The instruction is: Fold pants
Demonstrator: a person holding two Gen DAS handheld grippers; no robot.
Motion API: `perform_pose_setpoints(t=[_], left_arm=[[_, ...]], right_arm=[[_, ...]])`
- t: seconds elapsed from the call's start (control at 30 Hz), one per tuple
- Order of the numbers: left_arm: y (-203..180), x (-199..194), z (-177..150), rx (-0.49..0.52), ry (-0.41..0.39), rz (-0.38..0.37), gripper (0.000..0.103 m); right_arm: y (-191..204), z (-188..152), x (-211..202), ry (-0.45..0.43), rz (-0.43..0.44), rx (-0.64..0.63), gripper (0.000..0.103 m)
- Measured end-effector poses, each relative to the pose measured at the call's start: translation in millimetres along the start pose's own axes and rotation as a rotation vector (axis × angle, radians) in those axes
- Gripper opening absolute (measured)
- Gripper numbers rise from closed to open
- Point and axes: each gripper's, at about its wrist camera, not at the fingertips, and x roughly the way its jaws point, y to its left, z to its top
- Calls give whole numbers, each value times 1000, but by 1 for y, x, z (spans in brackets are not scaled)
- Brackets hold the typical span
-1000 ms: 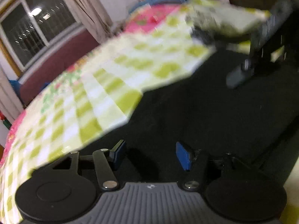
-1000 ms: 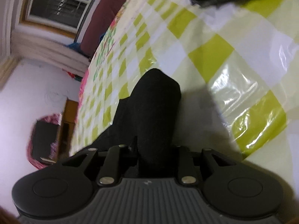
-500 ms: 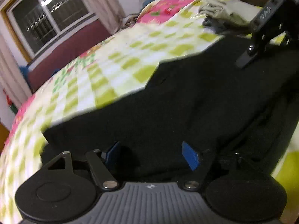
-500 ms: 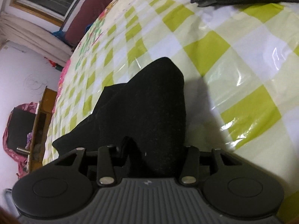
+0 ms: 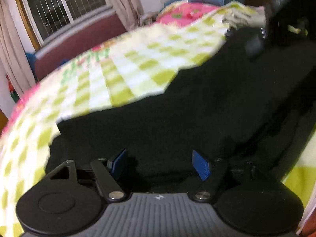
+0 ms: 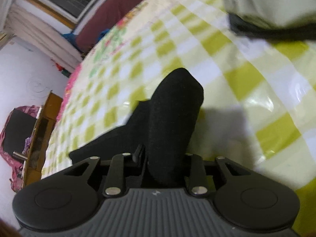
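The left gripper (image 5: 160, 164) has its blue-padded fingers (image 5: 200, 165) spread wide above the black fabric pants (image 5: 197, 108), gripping nothing. The right gripper (image 6: 164, 158) has its fingers closed tight on a bunched fold of the pants (image 6: 173, 122). The pants lie on the green-and-white checkered bed cover (image 5: 122, 69). A pile of folded clothes (image 6: 272, 9) rests beyond them.

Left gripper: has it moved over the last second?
Yes. The left gripper, jaws open over the black pants, has swung: the window sits further right and higher in its view than before.
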Motion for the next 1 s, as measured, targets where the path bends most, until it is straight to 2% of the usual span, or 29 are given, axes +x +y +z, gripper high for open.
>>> perform_pose_setpoints(t=[0.17, 0.27, 0.37, 0.43, 0.53, 0.6, 0.77, 0.9, 1.0], left_arm=[[15, -21, -2, -63, -64, -22, 85], [28, -29, -8, -87, -58, -5, 85], [49, -40, -13, -141, -86, 29, 85], [64, -46, -20, -162, -85, 64, 85], [85, -51, -35, -167, -79, 166, 85], [100, -52, -46, -188, -83, 208, 85], [133, -32, -71, -338, -37, 144, 87], [133, -23, -78, -351, -19, 82, 87], [143, -20, -80, -401, -18, 31, 86]], right_arm=[[62, 5, 9, 0, 63, -62, 27], [101, 6, 30, 20, 72, -114, 27], [136, 1, 58, 59, 46, -183, 27], [157, -5, 78, 89, 30, -225, 27], [182, -19, 102, 115, 12, -279, 27], [194, -27, 117, 137, -9, -309, 27], [217, -45, 139, 166, -74, -387, 27], [238, -63, 149, 191, -99, -492, 28], [253, -79, 151, 201, -117, -575, 28]])
